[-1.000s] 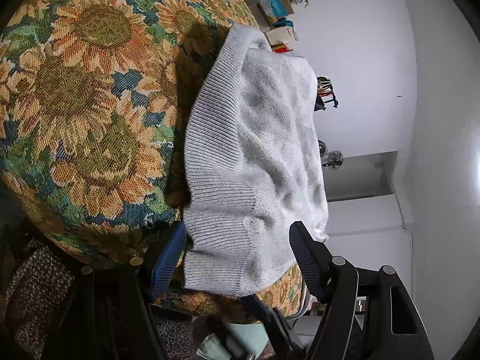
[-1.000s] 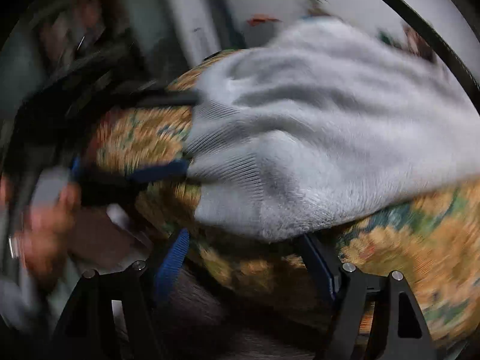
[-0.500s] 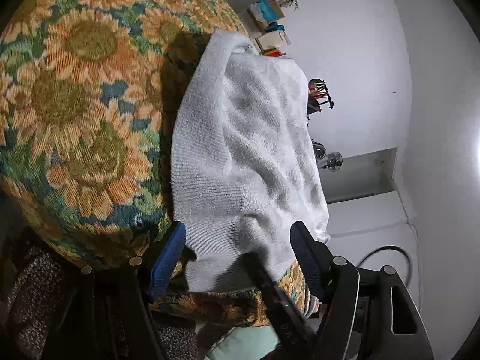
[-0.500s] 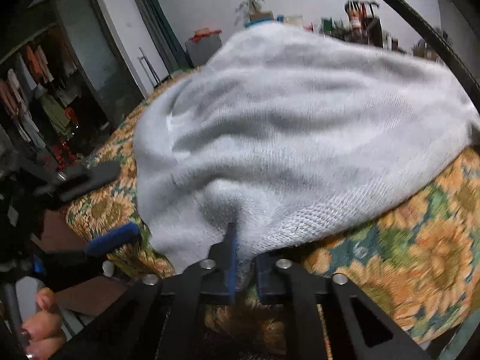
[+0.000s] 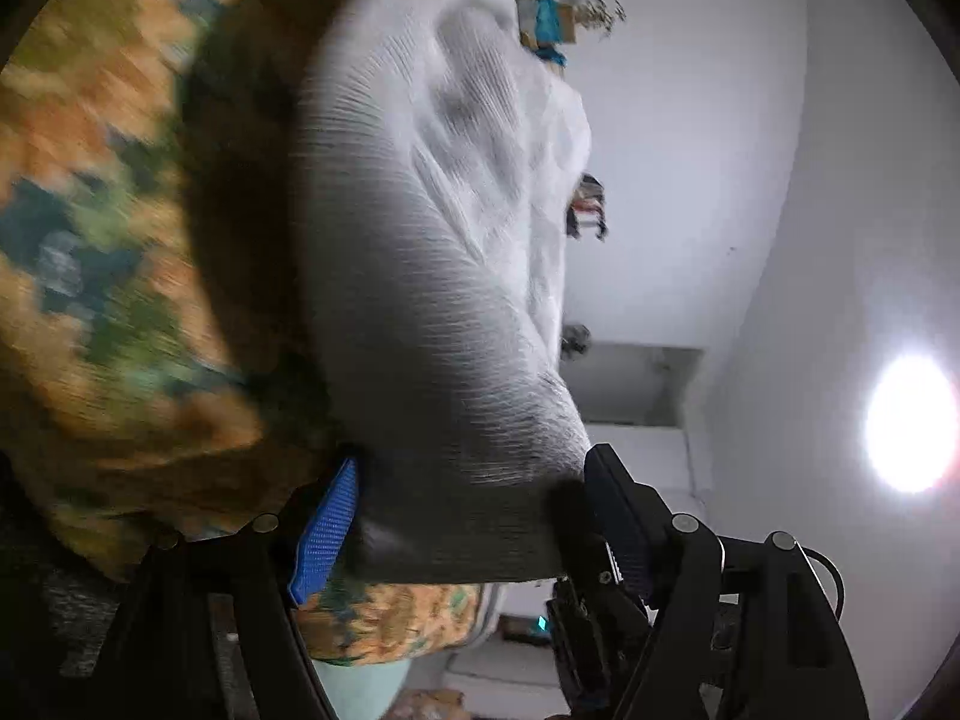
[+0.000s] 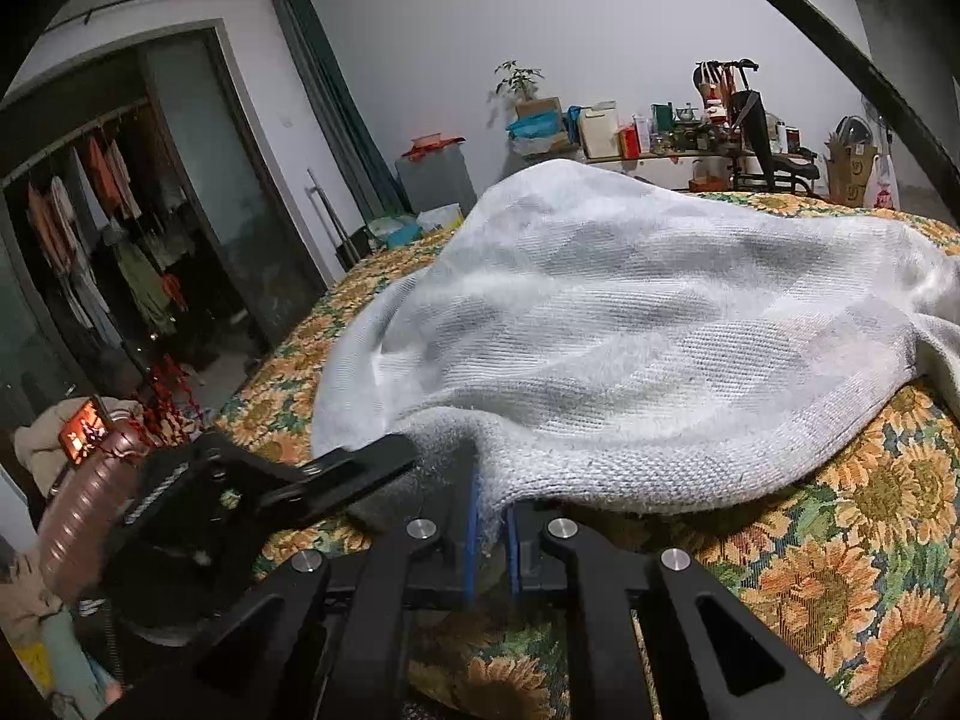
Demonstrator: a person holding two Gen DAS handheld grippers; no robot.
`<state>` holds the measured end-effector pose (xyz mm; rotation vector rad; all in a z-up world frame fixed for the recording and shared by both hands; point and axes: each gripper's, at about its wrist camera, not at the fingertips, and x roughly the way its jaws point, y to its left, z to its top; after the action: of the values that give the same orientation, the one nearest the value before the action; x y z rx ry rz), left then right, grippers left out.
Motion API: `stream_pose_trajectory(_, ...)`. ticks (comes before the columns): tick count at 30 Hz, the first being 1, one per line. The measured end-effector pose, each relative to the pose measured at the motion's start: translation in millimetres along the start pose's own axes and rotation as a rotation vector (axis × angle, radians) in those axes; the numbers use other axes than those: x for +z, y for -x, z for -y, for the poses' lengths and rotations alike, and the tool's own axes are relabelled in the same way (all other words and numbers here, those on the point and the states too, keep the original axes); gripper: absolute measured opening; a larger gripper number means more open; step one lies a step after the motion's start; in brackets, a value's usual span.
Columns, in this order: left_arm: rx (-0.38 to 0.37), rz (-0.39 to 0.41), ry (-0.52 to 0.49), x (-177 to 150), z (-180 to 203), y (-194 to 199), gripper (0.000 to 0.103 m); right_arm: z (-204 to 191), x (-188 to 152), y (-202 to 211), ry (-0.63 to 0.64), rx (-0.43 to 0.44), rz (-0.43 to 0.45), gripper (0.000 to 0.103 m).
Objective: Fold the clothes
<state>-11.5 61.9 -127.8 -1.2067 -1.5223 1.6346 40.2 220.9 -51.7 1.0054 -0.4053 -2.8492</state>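
A white knitted sweater (image 6: 630, 324) is lying in a rumpled heap on a worktop covered with a sunflower-patterned cloth (image 6: 840, 546), orange and yellow blooms on green and blue. The cloth is hanging over the near edge of the worktop.

The right gripper (image 6: 491, 531) is pinching the near hem of the sweater, its jaws drawn narrow with a fold of the knit squeezed between the blue pads. The left gripper (image 5: 474, 516) is sitting at the same near edge, just beside the right one; its jaws are standing wide, with the thick ribbed edge of the sweater (image 5: 432, 276) filling the gap between the fingers. Whether they are pressing on the fabric I cannot tell, as this view is blurred by motion. In the right wrist view the left gripper (image 6: 384, 468) is showing as a black finger reaching to the sweater's corner.

Behind the worktop a pale wall is running across the room. A cluttered shelf (image 6: 648, 126) with boxes and a small potted plant (image 6: 519, 81) is standing against it. To the left, clothes (image 6: 114, 222) are hanging on a rail in a dark open wardrobe. A bright lamp (image 5: 909, 423) is glaring in the left wrist view.
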Motion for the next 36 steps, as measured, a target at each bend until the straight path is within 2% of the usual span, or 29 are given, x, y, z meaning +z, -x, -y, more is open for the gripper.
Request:
stream_pose_trajectory(4, -0.029, 0.01, 0.044, 5.2, 0.5, -16.1, 0.077, -1.4, -8.5, 6.5, 0.025, 0.02, -0.012, 0.008)
stream_pose_trajectory(6, -0.023, -0.011, 0.05, 8.9, 2.9, -24.8, 0.077, 0.7, -16.1, 8.8, 0.026, 0.027, -0.025, 0.008)
stream_pose_trajectory(7, 0.015, -0.024, 0.029, 10.4, 6.4, -29.6, 0.063, 3.2, -20.0, 7.3, 0.023, 0.027, -0.037, 0.011)
stream_pose_trajectory(8, 0.06, -0.015, 0.004, 10.4, 9.2, -31.3, 0.025, 8.9, -22.6, 6.6, 0.009, 0.021, -0.046, 0.021)
stream_pose_trajectory(9, 0.121, -0.002, -0.036, 9.5, 12.3, -31.8, 0.013, 23.3, -21.5, 8.3, -0.037, -0.001, -0.044, 0.035)
stream_pose_trajectory(10, 0.15, 0.002, -0.073, 7.8, 14.0, -30.7, 0.013, 37.8, -20.4, 9.9, -0.082, -0.024, -0.042, 0.058)
stream_pose_trajectory(11, 0.146, 0.008, -0.085, 5.8, 13.6, -27.8, 0.012, 52.2, -19.3, 11.5, -0.128, -0.046, -0.041, 0.067)
stream_pose_trajectory(14, 0.129, 0.022, -0.134, 0.7, 14.4, -15.4, 0.011, 95.6, -16.0, 16.5, -0.265, -0.113, -0.035, 0.078)
stream_pose_trajectory(19, 0.124, 0.009, -0.237, -8.9, 31.9, 0.6, 0.011, 168.3, -5.3, 20.1, -0.477, -0.209, -0.024, 0.082)
stream_pose_trajectory(21, 0.162, 0.002, -0.279, -10.4, 39.6, -6.4, 0.011, 193.9, 4.8, 14.0, -0.536, -0.234, -0.019, 0.083)
stream_pose_trajectory(22, 0.175, -0.002, -0.289, -11.7, 41.7, -6.3, 0.011, 203.6, 10.4, 8.9, -0.557, -0.242, -0.028, 0.081)
stream_pose_trajectory(24, 0.186, -0.007, -0.296, -12.9, 43.7, -2.6, 0.011, 211.9, 23.5, 2.6, -0.563, -0.253, -0.023, 0.087)
stream_pose_trajectory(26, 0.184, -0.01, -0.292, -12.8, 43.9, 4.1, 0.011, 215.1, 33.8, -9.7, -0.549, -0.276, -0.051, 0.088)
stream_pose_trajectory(27, 0.185, -0.013, -0.289, -13.6, 43.6, 4.0, 0.011, 216.2, 37.8, -15.5, -0.544, -0.289, -0.059, 0.088)
stream_pose_trajectory(30, 0.188, -0.034, -0.319, -34.6, 53.6, -12.3, 0.011, 217.6, 48.2, -27.3, -0.49, -0.35, -0.052, 0.06)
stream_pose_trajectory(31, 0.186, -0.042, -0.327, -36.0, 56.3, -14.8, 0.011, 218.3, 49.9, -28.8, -0.478, -0.365, -0.055, 0.042)
stream_pose_trajectory(32, 0.179, -0.053, -0.335, -36.1, 58.9, -0.6, 0.01, 219.0, 51.3, -29.6, -0.47, -0.371, -0.056, 0.023)
stream_pose_trajectory(33, 0.171, -0.064, -0.35, -39.2, 61.5, 1.7, 0.01, 219.9, 51.3, -27.5, -0.476, -0.348, -0.047, 0.013)
stream_pose_trajectory(35, 0.168, -0.079, -0.395, -42.6, 70.3, -7.0, 0.009, 217.6, 48.1, -14.2, -0.495, -0.32, -0.004, 0.011)
stream_pose_trajectory(36, 0.184, -0.07, -0.455, -48.4, 74.6, 4.1, 0.008, 212.3, 45.4, -2.1, -0.488, -0.317, 0.031, 0.01)
